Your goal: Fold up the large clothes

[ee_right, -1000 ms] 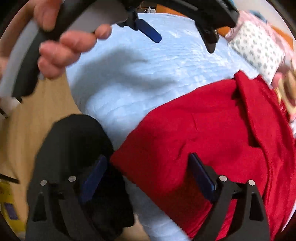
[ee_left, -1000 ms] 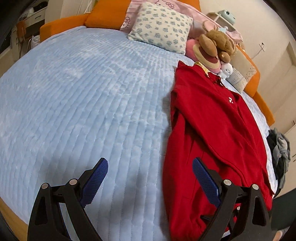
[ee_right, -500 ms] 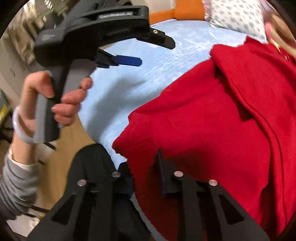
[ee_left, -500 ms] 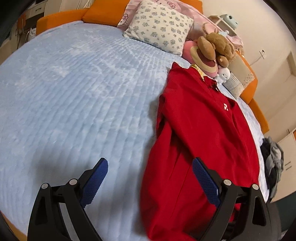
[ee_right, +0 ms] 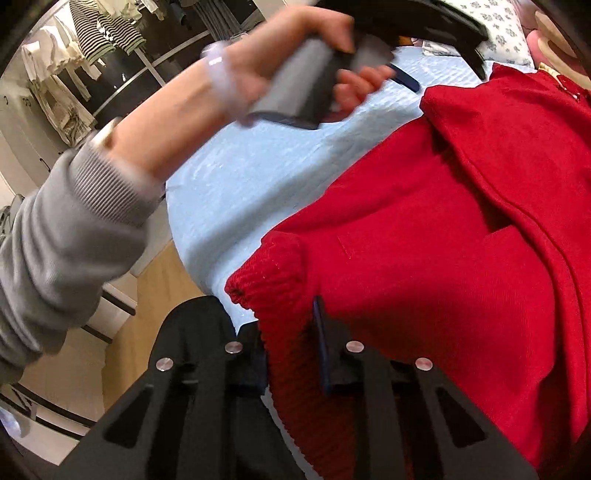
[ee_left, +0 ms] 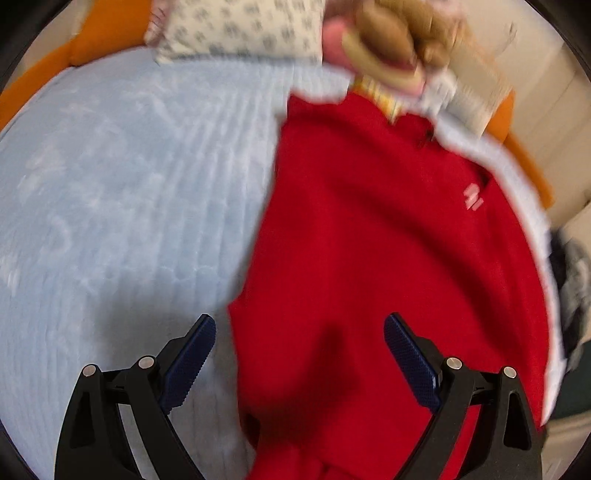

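right tongs pinch red jacket hem.

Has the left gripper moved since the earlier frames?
Yes. In its own view the left gripper, open, has shifted toward the red jacket: the jacket's hem edge now lies between its fingers, and the pillow sits higher in frame.

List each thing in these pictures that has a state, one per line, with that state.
red garment: lying spread on the bed, ribbed hem corner pinched.
right gripper: has just closed on the hem.
left gripper: open, holding nothing.
blue bedspread: spread flat.
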{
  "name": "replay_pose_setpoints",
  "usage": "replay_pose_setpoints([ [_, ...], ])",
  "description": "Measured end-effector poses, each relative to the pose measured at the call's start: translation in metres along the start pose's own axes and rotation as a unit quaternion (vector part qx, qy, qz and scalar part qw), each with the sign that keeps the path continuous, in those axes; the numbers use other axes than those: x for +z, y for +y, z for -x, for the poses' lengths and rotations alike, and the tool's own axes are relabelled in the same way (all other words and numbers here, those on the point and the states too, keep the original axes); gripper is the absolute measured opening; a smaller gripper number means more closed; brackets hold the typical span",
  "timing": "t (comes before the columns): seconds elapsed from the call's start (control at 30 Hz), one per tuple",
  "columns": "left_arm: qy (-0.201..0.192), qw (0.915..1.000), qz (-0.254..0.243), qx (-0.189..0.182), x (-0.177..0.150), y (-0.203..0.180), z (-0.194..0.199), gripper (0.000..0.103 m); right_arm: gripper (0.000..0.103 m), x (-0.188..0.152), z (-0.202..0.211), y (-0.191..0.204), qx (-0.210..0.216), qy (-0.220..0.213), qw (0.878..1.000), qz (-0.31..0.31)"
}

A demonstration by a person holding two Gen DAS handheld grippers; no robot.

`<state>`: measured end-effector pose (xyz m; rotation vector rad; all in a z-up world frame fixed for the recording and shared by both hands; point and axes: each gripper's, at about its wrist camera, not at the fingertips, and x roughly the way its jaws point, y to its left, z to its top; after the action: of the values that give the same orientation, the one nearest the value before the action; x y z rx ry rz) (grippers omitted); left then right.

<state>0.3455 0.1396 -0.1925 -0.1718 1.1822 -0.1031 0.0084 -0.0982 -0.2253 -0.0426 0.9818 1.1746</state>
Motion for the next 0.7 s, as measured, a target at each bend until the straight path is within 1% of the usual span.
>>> replay_pose_setpoints([
  [0.07, 0.026, 0.9984, -0.022, 0.046, 0.006, -0.007, -0.017, 0.094, 0.02, 0.001, 0.0, -0.003, 0.005, 0.002, 1.0, 0.008],
  [0.1, 0.024, 0.9974, -0.03, 0.061, 0.008, -0.01, -0.02, 0.094, 0.02, 0.001, -0.001, -0.003, 0.007, 0.002, 1.0, 0.011],
  [0.17, 0.012, 0.9976, -0.034, 0.06, 0.01, -0.013, -0.02, 0.094, 0.02, 0.003, -0.003, -0.003, 0.016, 0.003, 1.0, 0.013],
  [0.2, 0.013, 0.9981, -0.029, 0.053, 0.013, -0.013, -0.021, 0.094, 0.02, 0.003, -0.003, -0.004, 0.021, 0.003, 1.0, 0.011],
  [0.27, 0.032, 0.9994, -0.001, 0.013, 0.021, -0.009, -0.028, 0.094, 0.021, 0.005, -0.004, -0.008, 0.031, 0.004, 0.999, 0.008],
  [0.33, 0.05, 0.9964, 0.042, -0.055, 0.029, -0.002, -0.037, 0.094, 0.021, 0.006, -0.006, -0.01, 0.039, 0.003, 0.999, 0.004],
  [0.4, 0.051, 0.9895, 0.085, -0.105, 0.036, 0.003, -0.043, 0.094, 0.021, 0.003, -0.006, -0.008, 0.043, 0.002, 0.999, 0.006],
  [0.43, 0.051, 0.9835, 0.112, -0.133, 0.039, 0.005, -0.047, 0.094, 0.021, 0.004, -0.007, -0.008, 0.045, 0.001, 0.999, 0.006],
  [0.47, 0.051, 0.9792, 0.127, -0.15, 0.041, 0.007, -0.05, 0.093, 0.021, 0.004, -0.007, -0.008, 0.046, 0.0, 0.999, 0.005],
  [0.5, 0.051, 0.9746, 0.143, -0.164, 0.045, 0.007, -0.053, 0.089, 0.021, 0.004, -0.007, -0.009, 0.048, 0.0, 0.999, 0.004],
  [0.53, 0.052, 0.9741, 0.147, -0.163, 0.046, 0.007, -0.054, 0.085, 0.021, 0.005, -0.007, -0.01, 0.05, 0.0, 0.999, 0.003],
  [0.6, 0.056, 0.978, 0.141, -0.143, 0.052, 0.006, -0.058, 0.071, 0.022, 0.006, -0.008, -0.012, 0.052, 0.002, 0.999, 0.0],
  [0.63, 0.062, 0.9792, 0.139, -0.134, 0.054, 0.006, -0.06, 0.069, 0.025, 0.006, -0.007, -0.016, 0.051, 0.004, 0.999, -0.002],
  [0.67, 0.066, 0.9789, 0.141, -0.132, 0.055, 0.007, -0.061, 0.066, 0.031, 0.007, -0.009, -0.015, 0.048, 0.007, 0.999, 0.0],
  [0.7, 0.071, 0.9778, 0.145, -0.134, 0.056, 0.009, -0.061, 0.065, 0.035, 0.007, -0.011, -0.011, 0.042, 0.011, 0.999, 0.006],
])
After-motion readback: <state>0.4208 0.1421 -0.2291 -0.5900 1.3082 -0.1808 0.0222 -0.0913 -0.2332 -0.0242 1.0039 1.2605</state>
